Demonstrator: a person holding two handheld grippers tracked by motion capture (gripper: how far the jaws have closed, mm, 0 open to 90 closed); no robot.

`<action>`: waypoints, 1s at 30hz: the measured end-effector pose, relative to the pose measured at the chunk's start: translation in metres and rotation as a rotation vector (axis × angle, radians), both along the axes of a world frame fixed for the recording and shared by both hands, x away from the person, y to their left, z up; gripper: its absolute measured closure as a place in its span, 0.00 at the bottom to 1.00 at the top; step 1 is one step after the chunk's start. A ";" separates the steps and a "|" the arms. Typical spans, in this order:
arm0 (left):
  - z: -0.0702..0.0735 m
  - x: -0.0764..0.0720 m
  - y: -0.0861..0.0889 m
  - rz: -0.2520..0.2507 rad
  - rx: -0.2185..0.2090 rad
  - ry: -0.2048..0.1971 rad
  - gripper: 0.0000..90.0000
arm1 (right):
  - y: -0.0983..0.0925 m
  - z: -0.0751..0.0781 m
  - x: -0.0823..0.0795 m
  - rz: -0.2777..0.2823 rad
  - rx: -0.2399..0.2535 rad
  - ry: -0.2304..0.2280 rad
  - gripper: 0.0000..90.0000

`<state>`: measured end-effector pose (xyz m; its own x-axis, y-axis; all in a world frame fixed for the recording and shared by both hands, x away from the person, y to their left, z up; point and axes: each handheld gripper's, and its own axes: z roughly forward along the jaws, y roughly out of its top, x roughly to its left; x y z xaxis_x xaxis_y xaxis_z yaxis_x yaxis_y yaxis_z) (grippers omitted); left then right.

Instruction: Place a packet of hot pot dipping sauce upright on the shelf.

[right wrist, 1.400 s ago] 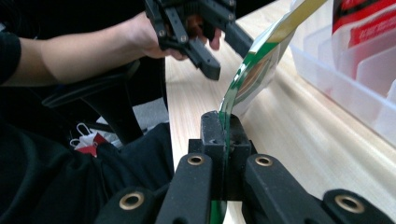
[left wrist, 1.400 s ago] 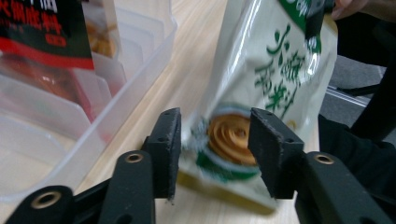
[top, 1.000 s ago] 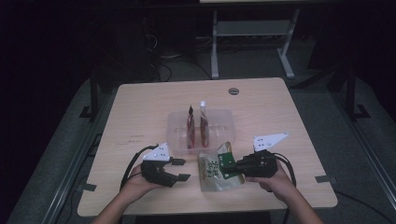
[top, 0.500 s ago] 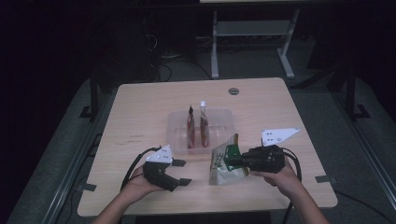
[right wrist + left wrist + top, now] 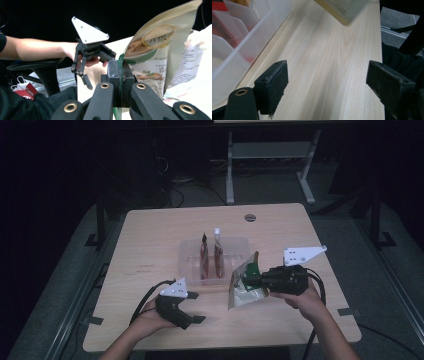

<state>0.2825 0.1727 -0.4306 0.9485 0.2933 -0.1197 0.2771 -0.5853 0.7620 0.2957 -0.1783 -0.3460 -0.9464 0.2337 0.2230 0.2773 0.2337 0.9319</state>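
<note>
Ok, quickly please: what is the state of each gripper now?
Left gripper: open, jaws have just been opening, nothing between them.
Right gripper: shut on the snack pouch, lifted off the table.

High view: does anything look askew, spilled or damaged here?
Nothing spilled or damaged. The snack bag hangs tilted off the table, pinched at one edge by the right gripper. The left gripper has just been opening, nothing between its jaws. Two pouches stand upright in the clear bin.

top edge of the left gripper view chops off the beige printed snack pouch (image 5: pixel 342 10), just a blurry corner, and its print can't be read; the clear plastic divider bin (image 5: pixel 249 45) runs off the left side
</note>
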 end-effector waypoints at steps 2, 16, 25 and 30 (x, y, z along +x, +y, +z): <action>-0.001 0.000 0.000 0.000 -0.001 0.001 0.20 | -0.001 0.003 0.004 -0.008 -0.001 -0.007 1.00; -0.001 0.000 0.000 -0.005 0.005 -0.001 0.20 | -0.006 0.019 0.038 -0.060 -0.016 -0.024 1.00; -0.001 0.000 0.001 -0.003 0.001 -0.002 0.20 | -0.010 0.025 0.061 -0.100 -0.034 -0.018 1.00; -0.001 0.000 0.001 -0.002 -0.001 -0.002 0.20 | -0.018 0.025 0.073 -0.130 -0.039 -0.003 1.00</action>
